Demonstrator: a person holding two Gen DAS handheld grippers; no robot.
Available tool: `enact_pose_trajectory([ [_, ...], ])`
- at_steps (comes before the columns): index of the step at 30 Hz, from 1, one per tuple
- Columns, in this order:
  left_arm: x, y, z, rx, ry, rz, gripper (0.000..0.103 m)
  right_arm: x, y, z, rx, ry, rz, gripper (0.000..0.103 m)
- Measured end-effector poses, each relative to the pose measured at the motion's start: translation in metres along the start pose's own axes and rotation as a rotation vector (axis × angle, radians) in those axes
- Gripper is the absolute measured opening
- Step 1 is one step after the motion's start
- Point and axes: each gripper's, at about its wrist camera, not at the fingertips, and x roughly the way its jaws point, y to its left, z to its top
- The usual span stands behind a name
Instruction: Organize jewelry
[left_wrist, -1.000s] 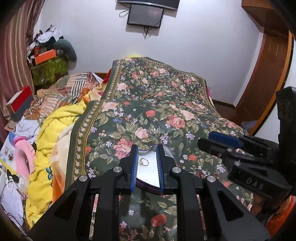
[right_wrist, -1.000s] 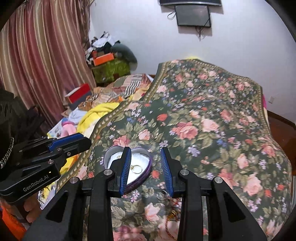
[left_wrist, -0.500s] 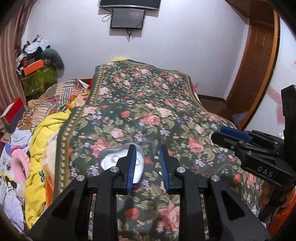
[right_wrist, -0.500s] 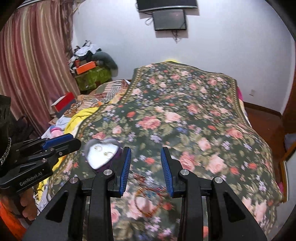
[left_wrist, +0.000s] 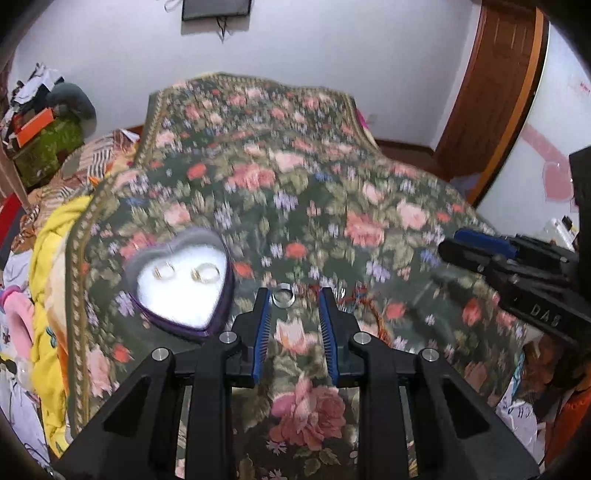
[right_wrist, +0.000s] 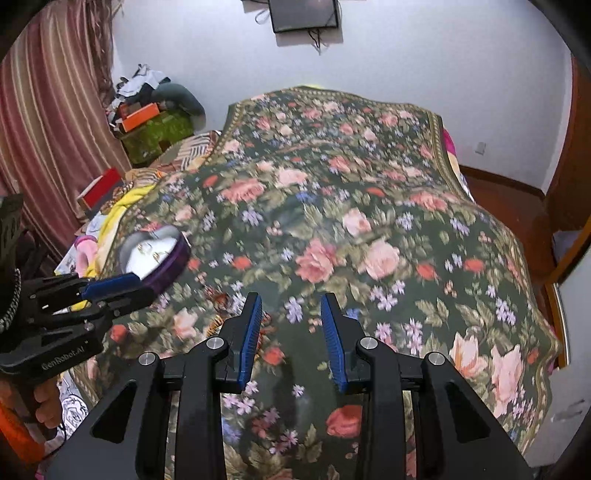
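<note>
While two small gold-toned rings (left_wrist: 184, 272) already lie side by side on the white lining of the purple heart-shaped jewellery box (left_wrist: 181, 284), the task appears only partly complete. A broad silver band ring (left_wrist: 283, 297) rests on the dark green floral bedspread (left_wrist: 314, 192), just beside the box and outside it. In the left wrist view the left gripper (left_wrist: 293, 306) hovers over this band, which shows in the gap between its blue-ribbed fingers (left_wrist: 261, 325); the jaws stand released, with nothing held, and whether the tips touch the cloth cannot be told. To the right of the band, a tangle of reddish-gold chain or beads (left_wrist: 364, 306) lies on the bedspread; blur hides its exact form. The right gripper (right_wrist: 291, 314), in its own view, is likewise parted and empty, poised above bare bedspread well apart from the box (right_wrist: 155, 254). The same tangle (right_wrist: 221, 299) shows faintly near its left finger. Judged from this arrangement, two pieces are stored and at least the silver band and the chain remain to be placed. The likely step in hand is closing on the band for transfer into the box. Being small and flat on soft cloth, the band may slip or tip when pinched.
</note>
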Motion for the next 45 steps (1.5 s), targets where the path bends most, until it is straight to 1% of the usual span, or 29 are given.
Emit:
enact_pose_trajectory([
  [3, 0.015, 0.001, -0.009, -0.006, 0.053, -0.004, 0.025, 0.007, -0.005, -0.004, 0.007, 0.024, 0.002, 0.030],
  [9, 0.037, 0.006, -0.016, -0.029, 0.122, -0.027, 0.025, 0.024, -0.010, -0.008, 0.024, 0.077, 0.019, 0.030],
  [16, 0.061, 0.005, -0.016, -0.013, 0.170, -0.031, 0.025, 0.039, -0.011, -0.008, 0.033, 0.120, 0.034, 0.031],
  [20, 0.070, 0.010, -0.011, -0.023, 0.168, -0.032, 0.025, 0.045, -0.010, -0.005, 0.031, 0.129, 0.042, 0.033],
  [23, 0.076, 0.011, -0.006, -0.020, 0.164, -0.035, 0.027, 0.047, -0.009, -0.004, 0.027, 0.131, 0.044, 0.037],
  [25, 0.079, 0.011, -0.003, -0.015, 0.159, -0.036, 0.031, 0.048, -0.009, -0.003, 0.025, 0.134, 0.047, 0.037],
  [29, 0.084, 0.010, 0.002, -0.001, 0.149, -0.034, 0.035, 0.052, -0.009, -0.002, 0.021, 0.142, 0.048, 0.038],
  [31, 0.087, 0.009, 0.003, 0.005, 0.145, -0.038, 0.039, 0.053, -0.008, -0.001, 0.021, 0.144, 0.048, 0.038],
  [33, 0.090, 0.007, 0.005, 0.019, 0.138, -0.032, 0.040, 0.054, -0.009, -0.001, 0.022, 0.146, 0.048, 0.038],
  [39, 0.094, 0.005, 0.007, 0.035, 0.116, -0.020, 0.040, 0.055, -0.008, 0.000, 0.019, 0.149, 0.049, 0.038],
  [41, 0.093, 0.005, 0.006, 0.034, 0.111, -0.012, 0.036, 0.056, -0.007, 0.001, 0.018, 0.150, 0.054, 0.038],
  [42, 0.093, 0.006, 0.006, 0.033, 0.110, -0.007, 0.030, 0.056, -0.005, 0.002, 0.015, 0.151, 0.057, 0.038],
  [45, 0.091, 0.011, 0.006, 0.010, 0.109, -0.030, 0.030, 0.057, 0.002, 0.005, 0.002, 0.149, 0.063, 0.038],
])
